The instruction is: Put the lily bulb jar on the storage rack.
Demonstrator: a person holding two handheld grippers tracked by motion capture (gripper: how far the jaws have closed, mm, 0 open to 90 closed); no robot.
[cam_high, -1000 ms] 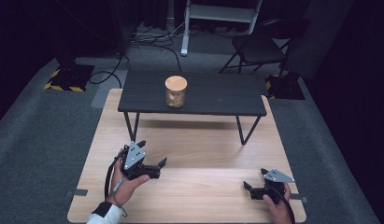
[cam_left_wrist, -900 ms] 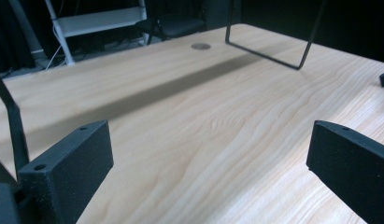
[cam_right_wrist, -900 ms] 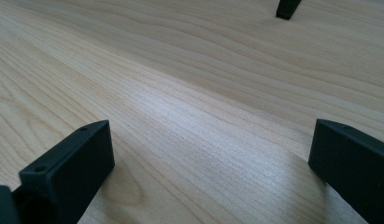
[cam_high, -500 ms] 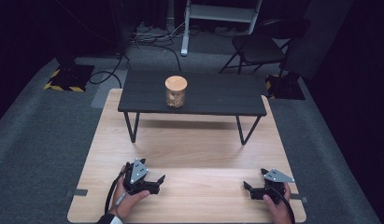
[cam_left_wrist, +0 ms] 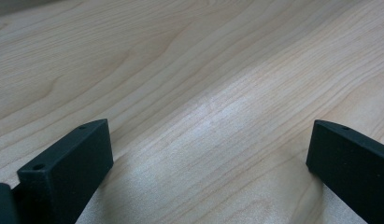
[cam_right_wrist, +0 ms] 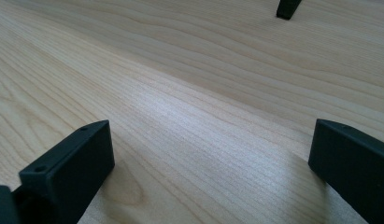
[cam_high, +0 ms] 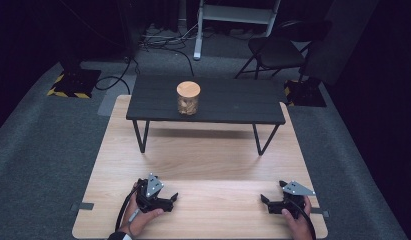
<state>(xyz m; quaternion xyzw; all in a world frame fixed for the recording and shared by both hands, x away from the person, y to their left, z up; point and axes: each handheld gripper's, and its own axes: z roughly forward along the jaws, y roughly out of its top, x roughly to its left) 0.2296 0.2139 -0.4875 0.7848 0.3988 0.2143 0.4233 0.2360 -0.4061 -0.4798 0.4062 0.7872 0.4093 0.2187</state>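
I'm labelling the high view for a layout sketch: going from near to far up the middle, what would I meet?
Left gripper and right gripper at the near edge → bare wooden table → black bench carrying the jar → grey floor with cables → chair.

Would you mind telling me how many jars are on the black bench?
1. The jar stands left of centre on the bench, far from both tools; nothing on the bench looks able to hide another.

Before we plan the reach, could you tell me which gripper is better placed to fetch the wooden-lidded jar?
Left, probably: the left gripper sits more directly below the wooden-lidded jar; the right gripper is farther off. Both are open.
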